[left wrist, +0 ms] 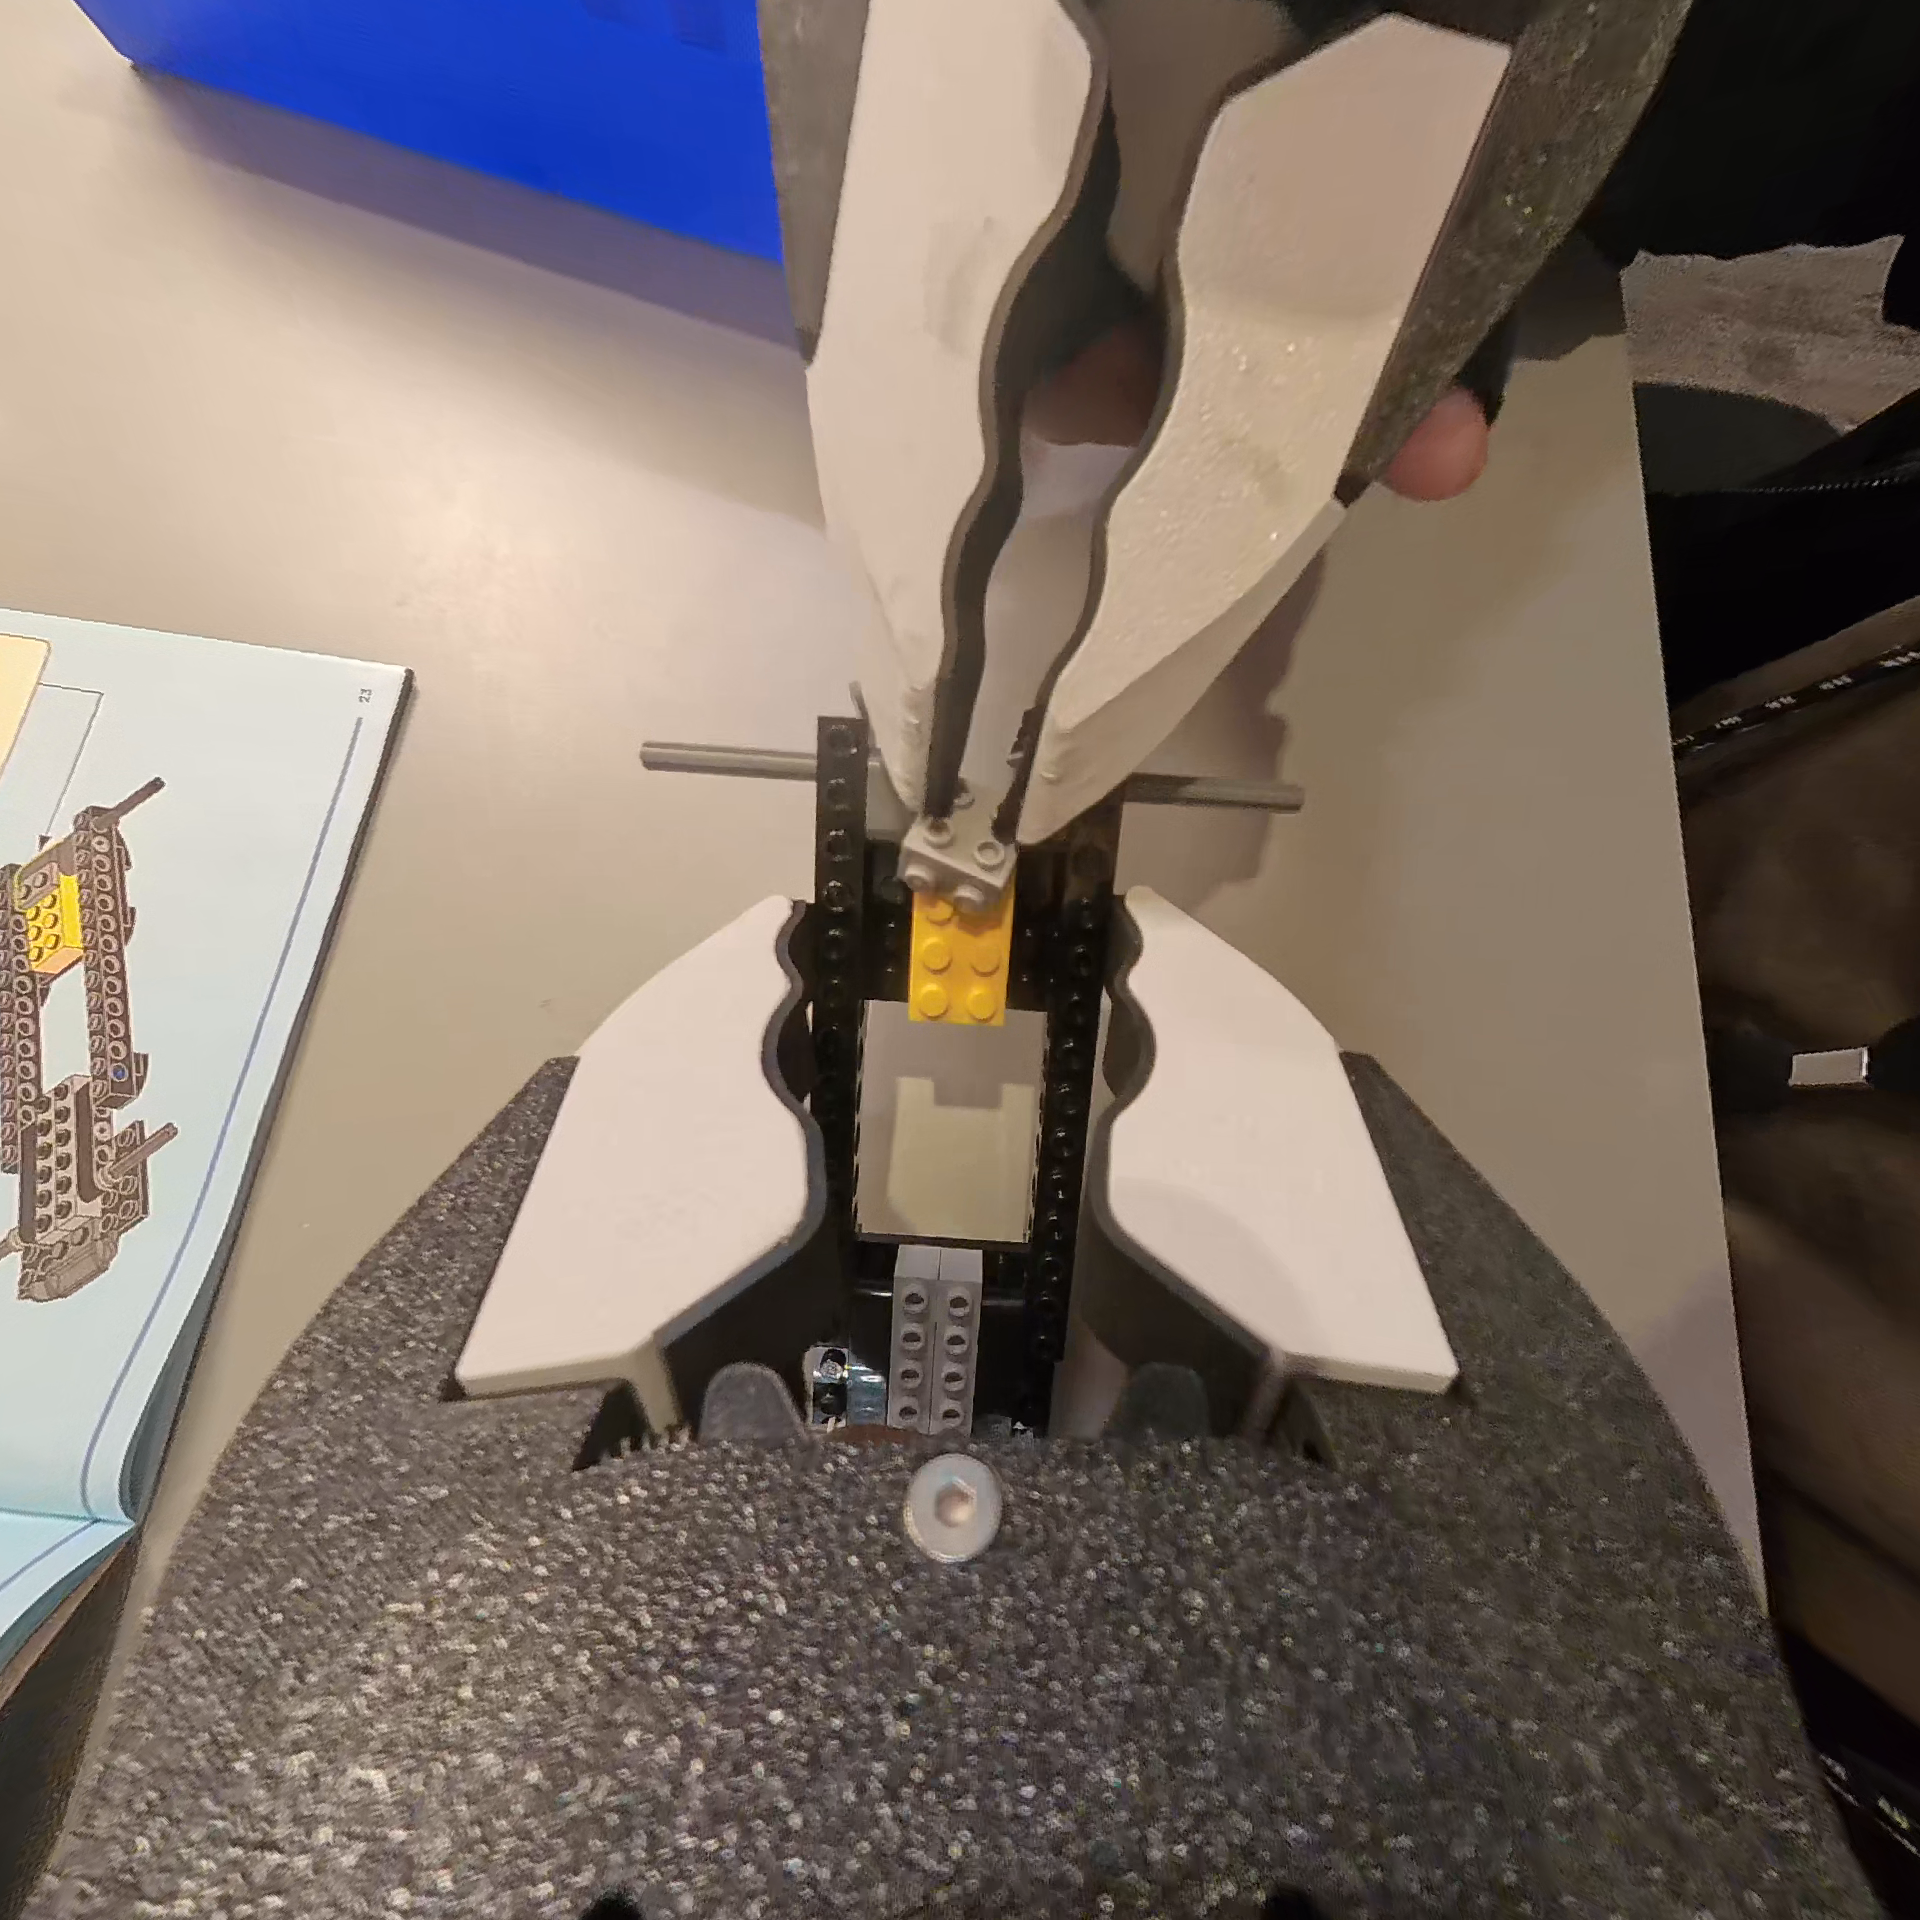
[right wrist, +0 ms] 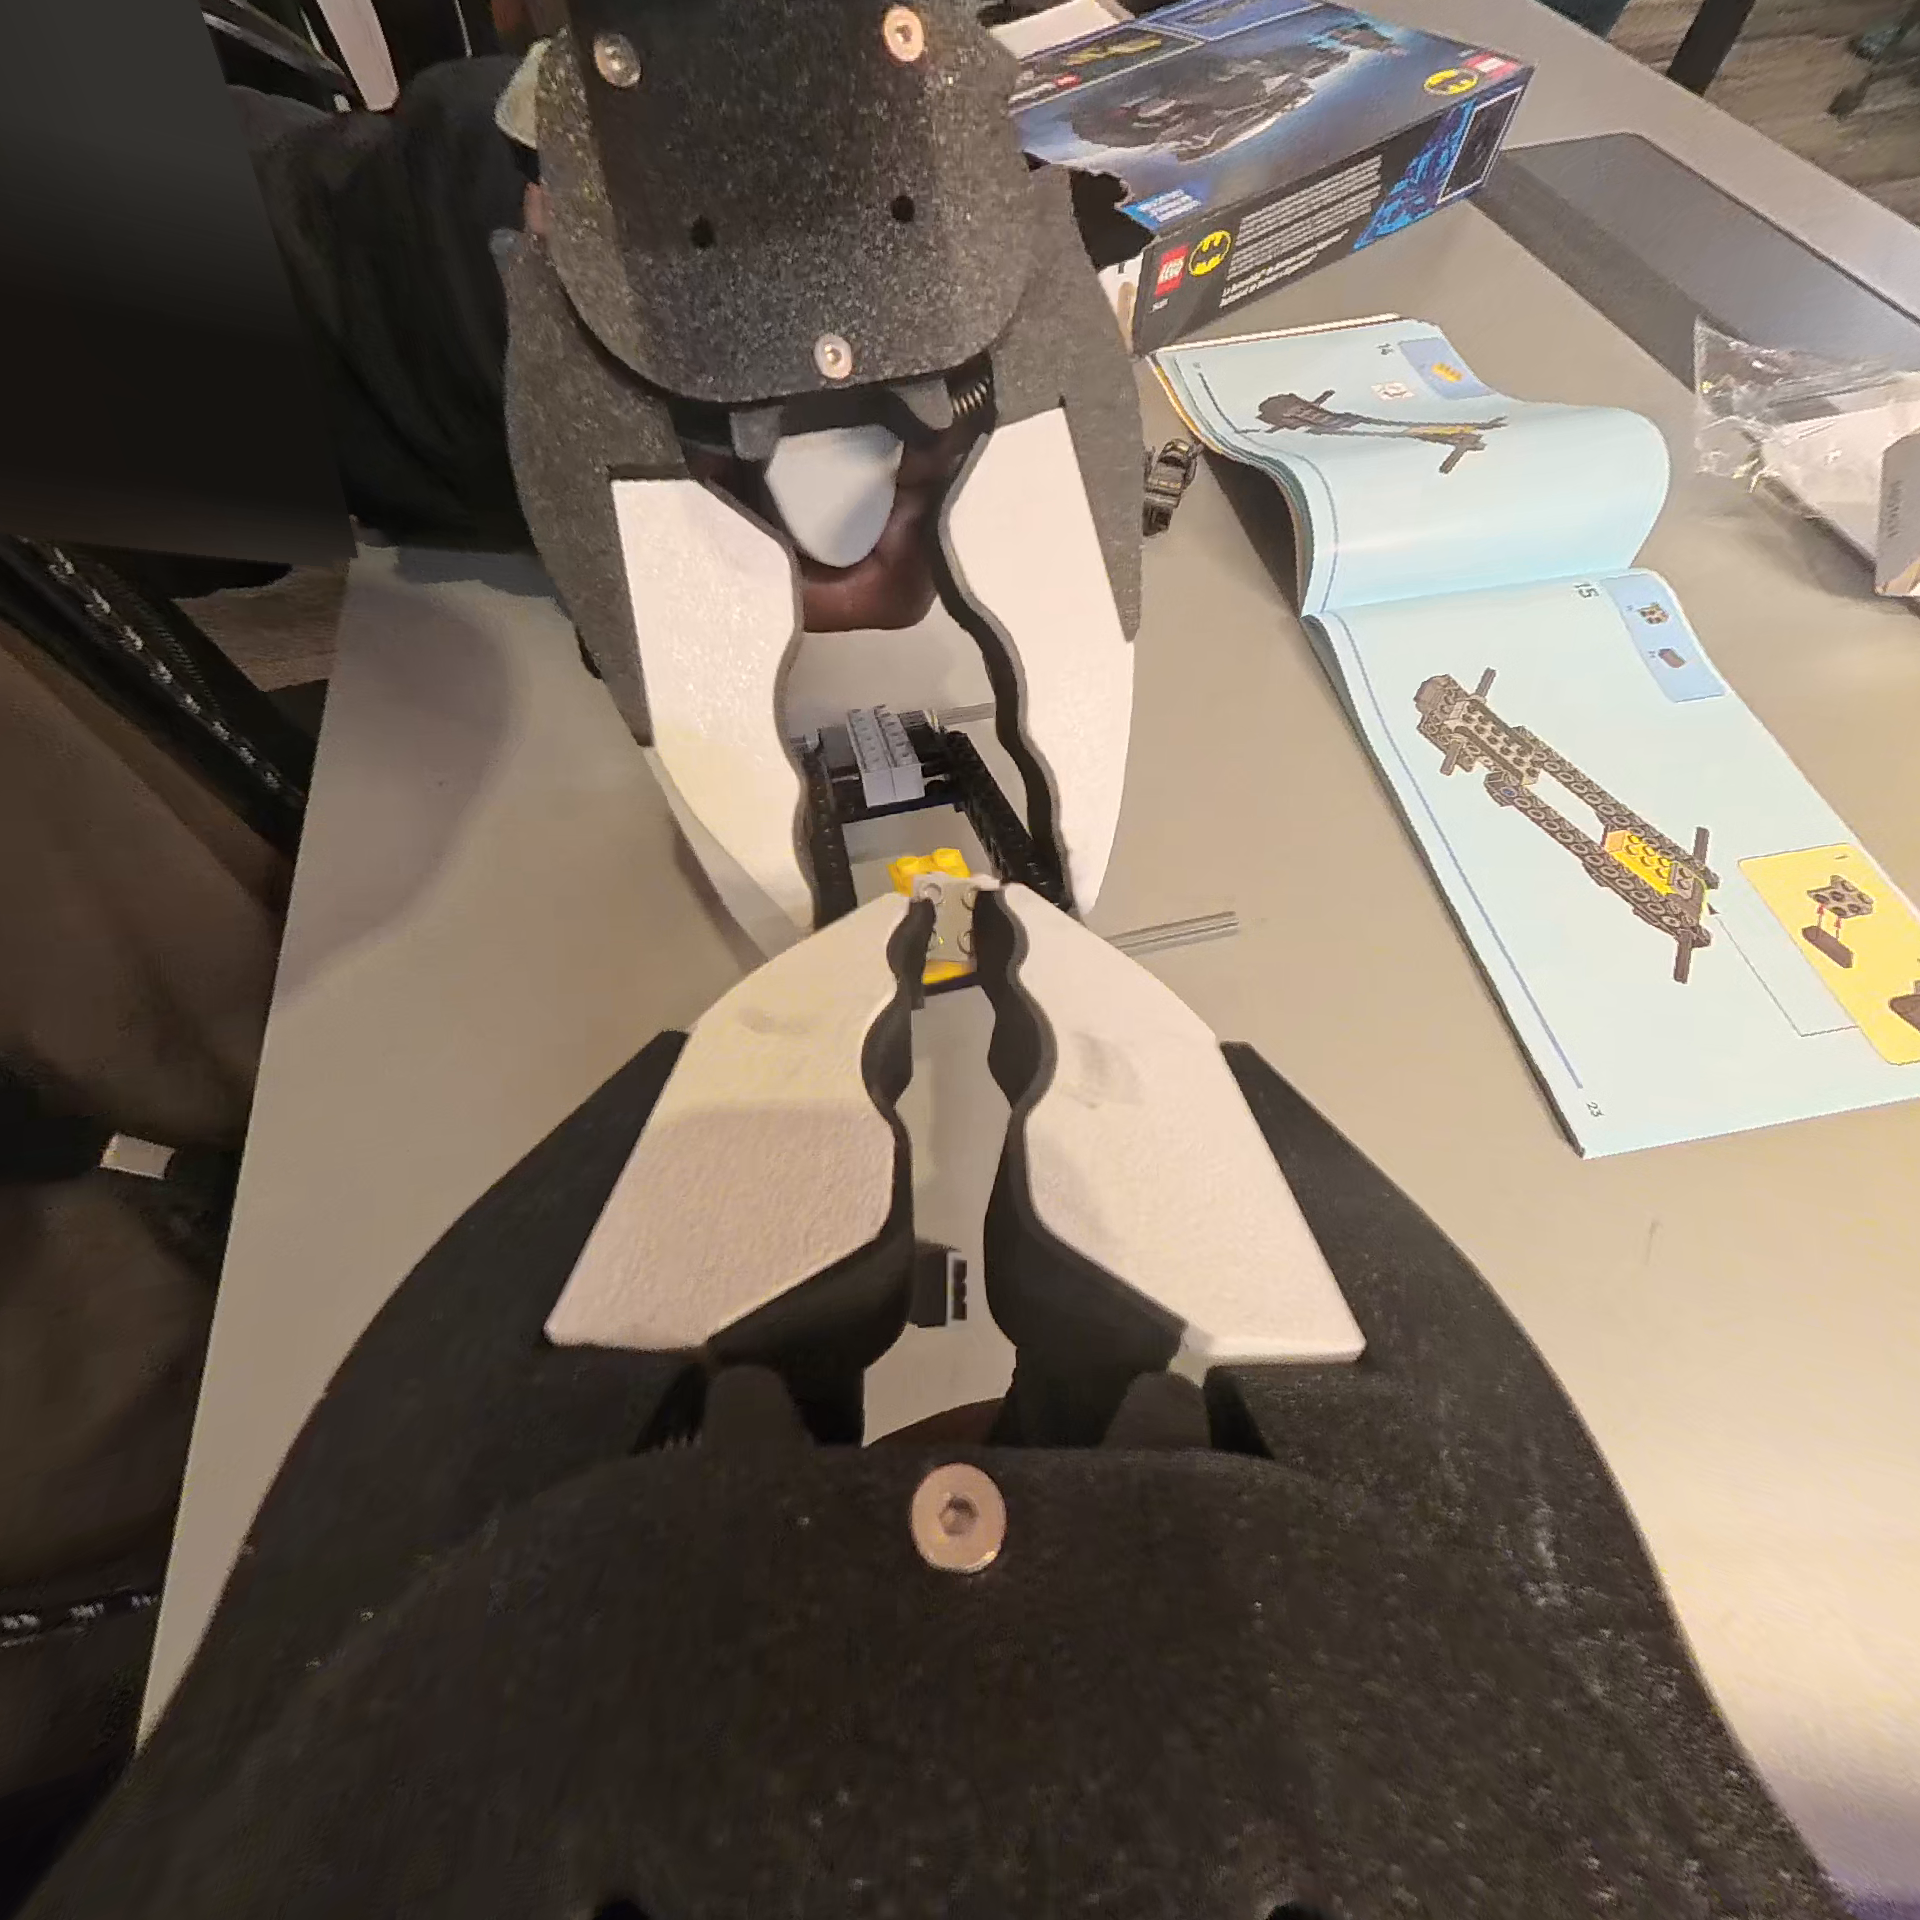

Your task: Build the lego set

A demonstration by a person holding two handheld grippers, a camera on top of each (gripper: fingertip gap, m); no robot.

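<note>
A black brick frame (left wrist: 836, 935) lies on the beige table (left wrist: 416, 468), with a yellow brick (left wrist: 956, 966) across it and a grey axle (left wrist: 727, 758) through its far end. My left gripper (left wrist: 961, 902) straddles the frame, and its white fingers (left wrist: 665, 1143) press on the two side beams. My right gripper (right wrist: 951, 920) is shut on a small grey brick (right wrist: 948, 912) with side studs, held just over the yellow brick (right wrist: 930, 864). The left wrist view shows the right gripper (left wrist: 977, 821) coming down from above with the grey brick (left wrist: 961, 857) between its tips.
An open light-blue instruction booklet (right wrist: 1558, 779) lies beside the frame and also shows in the left wrist view (left wrist: 208, 935). A dark set box (right wrist: 1299, 156), a clear plastic bag (right wrist: 1808, 416) and a small dark figure (right wrist: 1169, 478) lie beyond it. A person sits at the table edge (left wrist: 1642, 727). Both grippers' tips are close together, under 4 cm apart.
</note>
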